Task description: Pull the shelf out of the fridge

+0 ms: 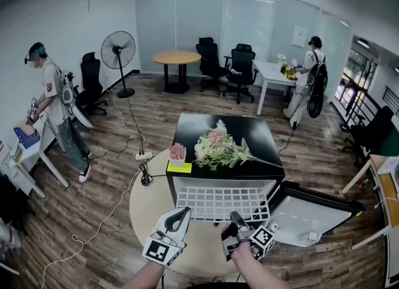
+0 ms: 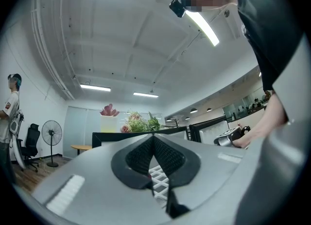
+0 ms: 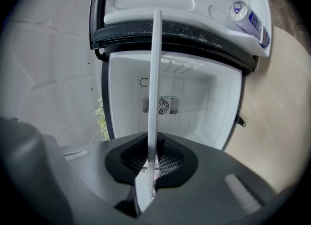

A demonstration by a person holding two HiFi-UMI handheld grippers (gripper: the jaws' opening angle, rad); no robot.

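Wood-floored office space surrounds a black fridge [image 1: 194,125] with flowers [image 1: 218,147] on top and its door [image 1: 312,216] swung open at the right. Its white wire shelf [image 1: 218,200] juts partway out of the front. The right gripper [image 1: 235,218] clamps the shelf's front edge. The left gripper [image 1: 182,211] hangs just beside the shelf's front left corner, jaws pressed together on nothing.

The shelf [image 1: 218,199] is just ahead of the left gripper [image 1: 181,213] and inside the right gripper [image 1: 236,220], fridge [image 1: 252,133] behind it, flowers [image 1: 217,147] on top, door [image 1: 312,216] off right.
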